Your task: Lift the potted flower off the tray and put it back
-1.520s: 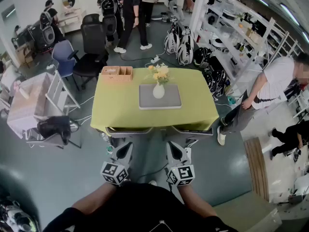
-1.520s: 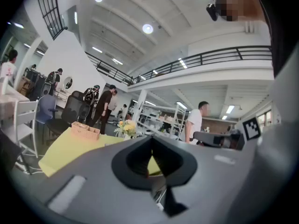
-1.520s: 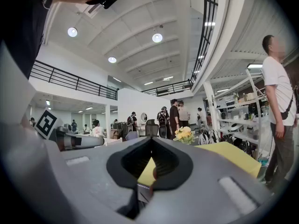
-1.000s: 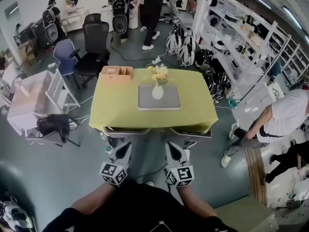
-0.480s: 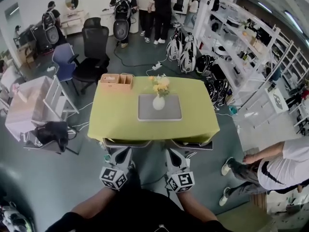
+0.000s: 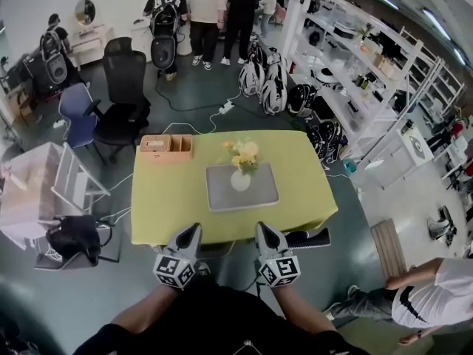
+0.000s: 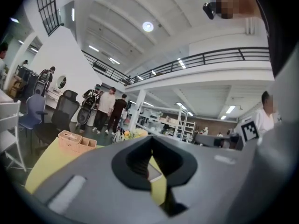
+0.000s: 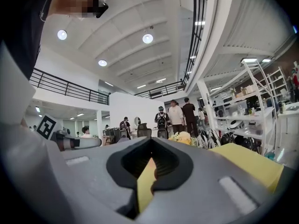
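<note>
Premises: large open lab or workshop hall, partly furnished as an office.

Evidence noted: tall white shelving (image 6: 369, 58) stocked with equipment; swivel chairs (image 6: 122, 87); one cloth-covered table (image 6: 162, 205) on a bare grey floor (image 6: 96, 294); a power strip (image 6: 222, 109) with trailing cable; standing people wearing backpack rigs (image 6: 164, 28); a railed mezzanine (image 7: 210, 57); a high ceiling with round lights (image 8: 147, 38).
</note>
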`<state>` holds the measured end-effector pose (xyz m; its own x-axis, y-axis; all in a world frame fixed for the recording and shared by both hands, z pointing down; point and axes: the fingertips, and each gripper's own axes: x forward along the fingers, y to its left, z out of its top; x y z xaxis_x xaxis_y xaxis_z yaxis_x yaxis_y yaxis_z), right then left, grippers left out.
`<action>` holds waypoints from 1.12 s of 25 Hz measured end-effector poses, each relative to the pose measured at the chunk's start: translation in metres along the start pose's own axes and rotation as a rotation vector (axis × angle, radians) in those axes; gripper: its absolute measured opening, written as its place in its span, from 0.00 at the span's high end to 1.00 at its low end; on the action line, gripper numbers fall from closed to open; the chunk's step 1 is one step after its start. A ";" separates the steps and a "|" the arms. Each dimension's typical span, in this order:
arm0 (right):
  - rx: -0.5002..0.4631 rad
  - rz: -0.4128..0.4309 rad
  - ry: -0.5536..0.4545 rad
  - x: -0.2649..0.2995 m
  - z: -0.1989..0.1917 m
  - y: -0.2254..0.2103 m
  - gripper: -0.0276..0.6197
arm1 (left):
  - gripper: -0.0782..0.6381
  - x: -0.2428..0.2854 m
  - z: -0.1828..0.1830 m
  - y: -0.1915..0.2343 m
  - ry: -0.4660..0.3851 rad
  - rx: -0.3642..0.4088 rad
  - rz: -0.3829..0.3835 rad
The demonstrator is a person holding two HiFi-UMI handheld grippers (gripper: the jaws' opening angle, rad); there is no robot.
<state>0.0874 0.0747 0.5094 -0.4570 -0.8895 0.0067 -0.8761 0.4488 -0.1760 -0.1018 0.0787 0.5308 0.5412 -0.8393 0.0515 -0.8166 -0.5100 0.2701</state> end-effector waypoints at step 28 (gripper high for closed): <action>-0.043 -0.151 0.224 0.270 -0.205 -0.187 0.59 | 0.88 0.140 -0.047 0.135 0.118 -0.032 0.109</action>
<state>0.0967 -0.2315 0.7460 -0.3388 -0.9075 0.2483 -0.9406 0.3199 -0.1140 -0.1264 -0.0990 0.6192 0.4710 -0.8604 0.1947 -0.8661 -0.4091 0.2874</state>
